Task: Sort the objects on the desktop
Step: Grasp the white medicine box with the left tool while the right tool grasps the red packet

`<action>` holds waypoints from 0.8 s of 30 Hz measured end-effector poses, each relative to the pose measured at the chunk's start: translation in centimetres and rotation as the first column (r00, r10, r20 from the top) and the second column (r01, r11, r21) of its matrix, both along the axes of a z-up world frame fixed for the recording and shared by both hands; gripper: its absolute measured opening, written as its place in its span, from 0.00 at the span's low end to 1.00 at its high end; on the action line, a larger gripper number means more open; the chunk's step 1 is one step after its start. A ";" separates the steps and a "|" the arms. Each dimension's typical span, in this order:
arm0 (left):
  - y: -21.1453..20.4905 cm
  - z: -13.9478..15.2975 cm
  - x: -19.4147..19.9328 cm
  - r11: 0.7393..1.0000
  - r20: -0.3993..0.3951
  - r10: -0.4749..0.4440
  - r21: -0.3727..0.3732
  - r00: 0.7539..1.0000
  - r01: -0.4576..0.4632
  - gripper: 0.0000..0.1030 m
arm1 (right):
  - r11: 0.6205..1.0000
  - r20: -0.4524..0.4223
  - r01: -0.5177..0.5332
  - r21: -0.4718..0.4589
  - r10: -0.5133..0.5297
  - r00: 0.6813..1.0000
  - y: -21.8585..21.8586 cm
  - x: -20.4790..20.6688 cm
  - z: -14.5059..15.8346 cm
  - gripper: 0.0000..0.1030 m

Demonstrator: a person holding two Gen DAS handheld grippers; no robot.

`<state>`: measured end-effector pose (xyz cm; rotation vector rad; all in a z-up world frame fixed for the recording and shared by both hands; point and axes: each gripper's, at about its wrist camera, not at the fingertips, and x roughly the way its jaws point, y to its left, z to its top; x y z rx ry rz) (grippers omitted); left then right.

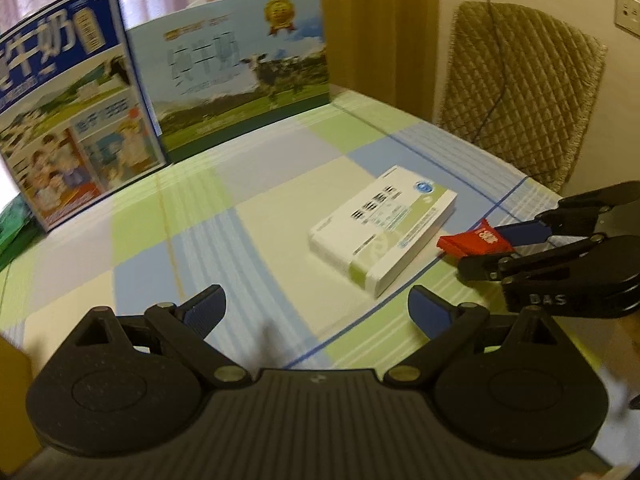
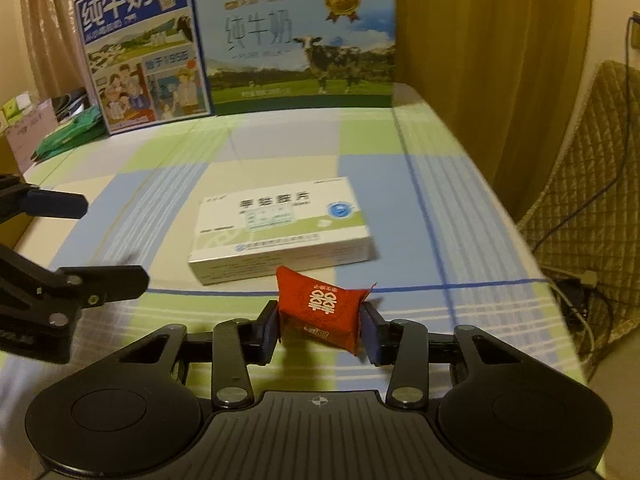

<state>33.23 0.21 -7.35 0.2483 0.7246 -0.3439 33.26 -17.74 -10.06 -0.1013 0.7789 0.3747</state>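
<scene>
A small red packet (image 2: pixel 324 312) with white lettering is clamped between the blue pads of my right gripper (image 2: pixel 322 330), held just above the checked tablecloth (image 2: pixel 280 148). In the left wrist view the same red packet (image 1: pixel 474 242) shows at the right, in the right gripper (image 1: pixel 496 242). A flat white and green medicine box (image 2: pixel 280 228) lies on the cloth just beyond the packet; the same medicine box (image 1: pixel 384 228) lies ahead and right of my left gripper (image 1: pixel 318 312). That gripper is open, with nothing between its fingers. It also reaches in as the left gripper (image 2: pixel 108 244) at the left edge of the right wrist view.
Two tall milk cartons stand at the table's far side: a dark blue carton (image 2: pixel 144 48) and a pale blue carton with a cow (image 2: pixel 300 44). Green packets (image 2: pixel 68 136) and a cardboard box (image 2: pixel 28 128) sit far left. A quilted chair back (image 1: pixel 516 88) stands beyond the right edge.
</scene>
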 end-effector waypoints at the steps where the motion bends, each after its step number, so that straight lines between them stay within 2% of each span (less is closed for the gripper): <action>1: -0.3 -0.1 0.4 1.000 -0.001 -0.011 0.005 1.000 0.011 0.93 | 1.000 0.003 0.006 -0.001 -0.006 1.000 -0.3 0.0 0.2 0.38; 9: -3.5 -1.1 3.7 0.985 0.031 -0.164 0.066 0.986 0.161 0.92 | 0.997 -0.014 0.076 0.016 -0.076 0.997 -3.3 0.8 0.6 0.38; 20: -5.2 -3.0 7.1 0.953 -0.009 -0.298 0.055 0.954 0.298 0.92 | 0.997 -0.031 0.061 0.039 -0.059 0.998 -3.5 0.9 0.5 0.38; 22: -5.5 -3.4 7.4 0.946 -0.028 -0.318 0.060 0.948 0.319 0.90 | 0.997 -0.038 0.067 0.038 -0.065 0.997 -3.7 1.0 0.4 0.38; 24: -5.7 -3.7 7.4 0.940 -0.050 -0.331 0.075 0.942 0.334 0.82 | 0.997 -0.046 0.070 0.037 -0.068 0.997 -3.8 1.2 0.2 0.38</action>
